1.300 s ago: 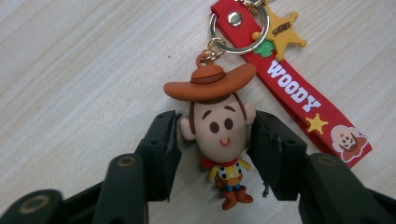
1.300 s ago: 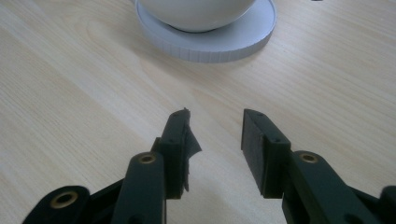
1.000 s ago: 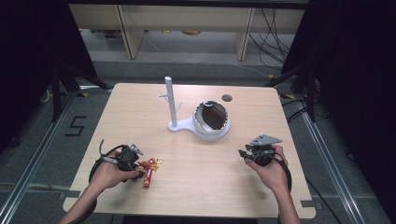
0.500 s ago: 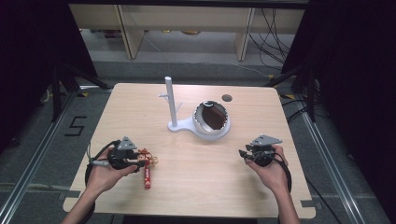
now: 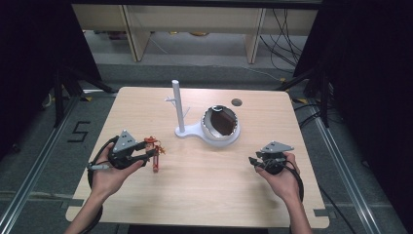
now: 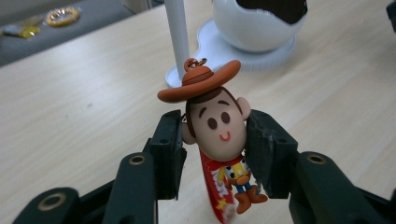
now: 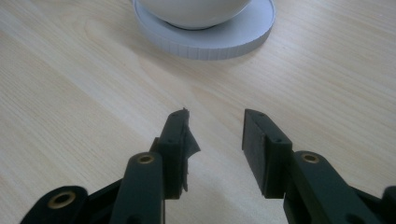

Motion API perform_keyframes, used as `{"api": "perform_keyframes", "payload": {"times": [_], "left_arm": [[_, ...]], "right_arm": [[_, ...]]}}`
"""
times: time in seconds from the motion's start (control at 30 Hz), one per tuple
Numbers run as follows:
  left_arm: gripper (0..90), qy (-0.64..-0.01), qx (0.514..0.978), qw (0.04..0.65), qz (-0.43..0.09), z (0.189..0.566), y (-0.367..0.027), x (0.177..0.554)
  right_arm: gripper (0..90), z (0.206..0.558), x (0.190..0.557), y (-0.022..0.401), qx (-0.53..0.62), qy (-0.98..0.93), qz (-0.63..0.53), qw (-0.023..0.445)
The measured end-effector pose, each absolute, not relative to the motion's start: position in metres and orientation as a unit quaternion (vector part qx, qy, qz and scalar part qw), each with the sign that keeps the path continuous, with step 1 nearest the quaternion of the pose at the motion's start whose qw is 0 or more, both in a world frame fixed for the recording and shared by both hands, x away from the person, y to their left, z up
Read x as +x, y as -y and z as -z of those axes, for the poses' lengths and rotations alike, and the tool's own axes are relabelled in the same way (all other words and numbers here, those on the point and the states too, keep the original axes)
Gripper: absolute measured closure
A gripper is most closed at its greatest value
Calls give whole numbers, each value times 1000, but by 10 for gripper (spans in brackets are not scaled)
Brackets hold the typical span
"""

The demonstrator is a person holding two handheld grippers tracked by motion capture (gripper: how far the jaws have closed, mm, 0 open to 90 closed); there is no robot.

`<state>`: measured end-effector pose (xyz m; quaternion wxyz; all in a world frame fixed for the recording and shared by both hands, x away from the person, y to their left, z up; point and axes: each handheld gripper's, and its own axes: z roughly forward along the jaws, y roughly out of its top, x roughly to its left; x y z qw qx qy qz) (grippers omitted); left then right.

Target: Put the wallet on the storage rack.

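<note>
A cowboy figure keychain (image 6: 217, 126) with a brown hat, round face and red strap sits between the black jaws of my left gripper (image 6: 214, 140), which is shut on its head. In the high view the left gripper (image 5: 146, 155) holds the keychain (image 5: 153, 148) above the table's left side, the red strap hanging down. A white stand with an upright post (image 5: 178, 106) and a round white bowl (image 5: 221, 126) stands at the table's middle. My right gripper (image 5: 254, 161) hovers low at the right, open and empty (image 7: 212, 140).
The white stand's round base (image 7: 205, 35) lies just ahead of the right gripper. A small dark round hole (image 5: 236, 102) marks the table's far right. Shelving and cables lie on the floor beyond the far edge of the wooden table (image 5: 195, 195).
My left gripper has lifted the keychain off the table and carried it up and to the right, toward the stand. The right gripper has stayed in place.
</note>
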<state>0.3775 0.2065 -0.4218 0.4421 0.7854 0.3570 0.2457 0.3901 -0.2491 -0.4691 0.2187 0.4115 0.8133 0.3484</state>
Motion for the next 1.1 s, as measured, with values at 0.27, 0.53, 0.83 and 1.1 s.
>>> {"api": "perform_keyframes", "payload": {"times": [0.27,0.53,0.83,1.1], "left_arm": [[568,-353,766,466,-267,406,-203,392],[568,-357,740,492,-287,387,-203,403],[568,-355,733,498,-298,378,-198,416],[568,-359,726,505,-300,373,-196,424]], "right_arm": [[616,470,389,248,417,-813,-347,211],[614,471,390,248,414,-814,-347,213],[612,471,389,247,418,-811,-350,213],[607,474,389,248,415,-813,-348,216]]}}
